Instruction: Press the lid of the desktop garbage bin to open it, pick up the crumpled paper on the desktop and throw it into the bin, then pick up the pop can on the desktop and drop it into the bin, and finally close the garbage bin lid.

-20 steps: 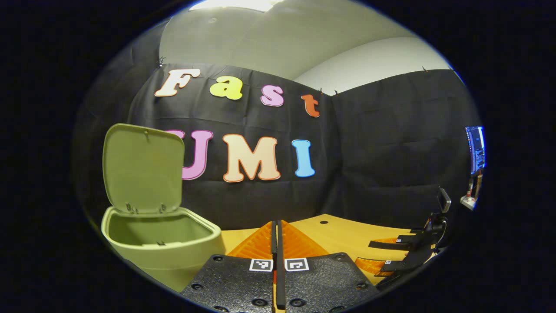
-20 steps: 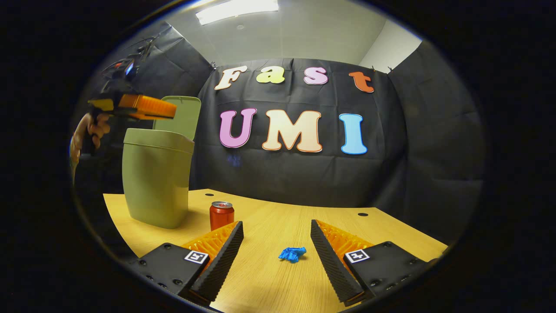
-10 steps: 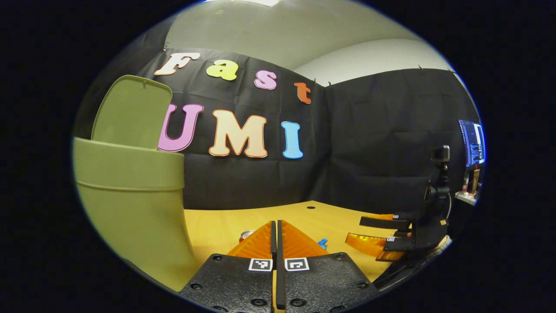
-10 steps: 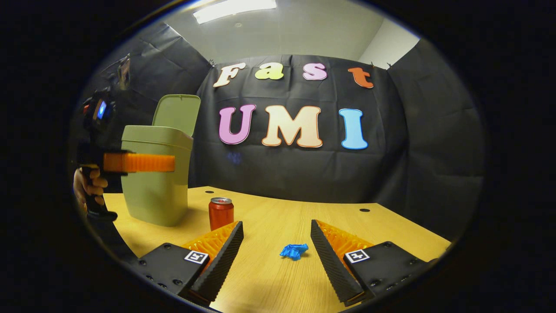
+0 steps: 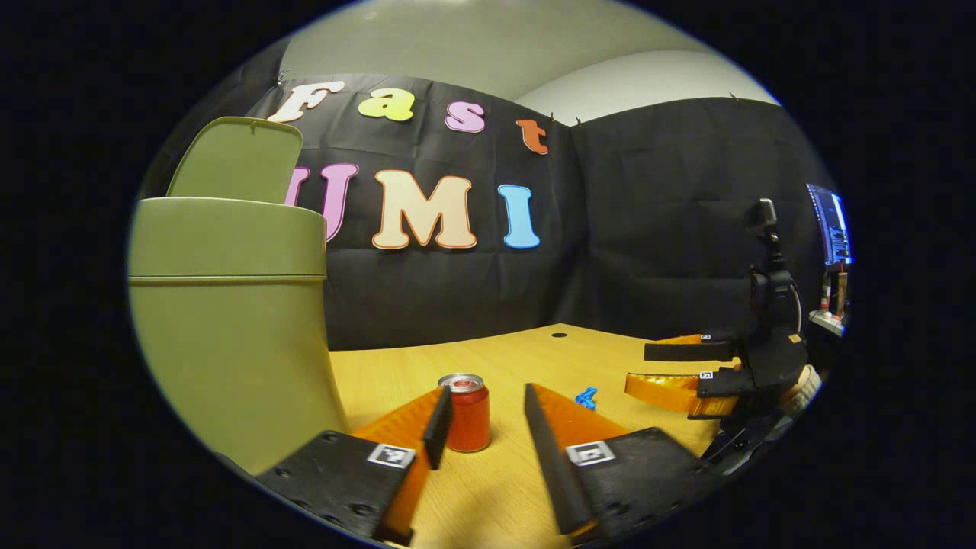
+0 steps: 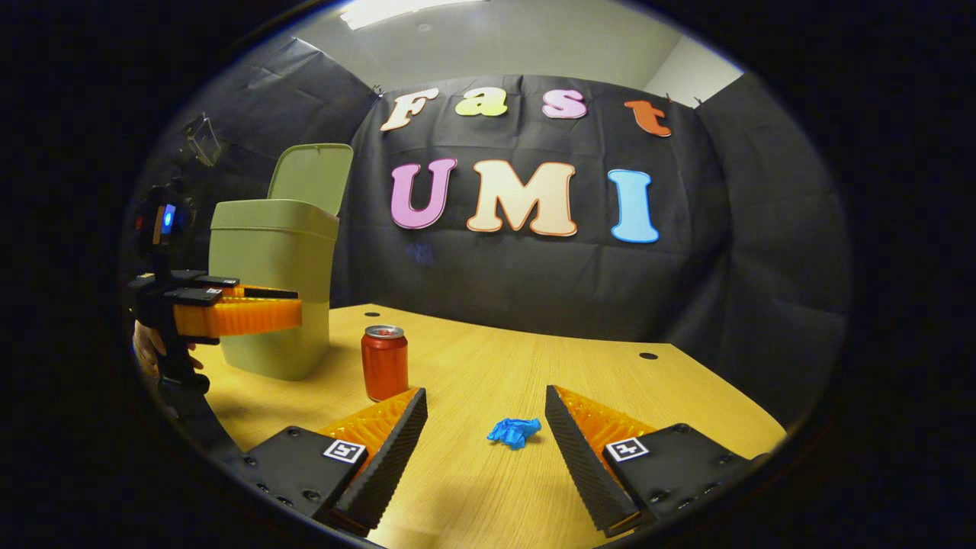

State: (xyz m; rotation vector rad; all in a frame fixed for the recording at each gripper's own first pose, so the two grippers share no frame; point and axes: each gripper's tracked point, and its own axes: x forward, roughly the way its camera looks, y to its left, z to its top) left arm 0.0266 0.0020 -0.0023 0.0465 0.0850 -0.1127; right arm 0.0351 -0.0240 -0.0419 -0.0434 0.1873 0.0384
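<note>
bin [image 6: 271, 297] lid [image 6: 311, 177] up to receive; right gripper [image 6: 486, 427] spread around paper [image 6: 513, 431], left gripper [image 5: 480, 423] spread before can [image 5: 467, 412].

We find the garbage bin [image 6: 271, 305] and its raised lid [image 6: 311, 177] of smooth, matt plastic. The pop can [image 6: 384, 363] shows glossy metal. The crumpled paper [image 6: 514, 431] looks creased and rough. The desktop [image 6: 488, 381] carries a matt wood-grain finish.

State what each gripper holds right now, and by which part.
Nothing is held. The left gripper has its jaws open around the pop can without touching it; the right gripper is open, the crumpled paper lying between its jaws.
</note>
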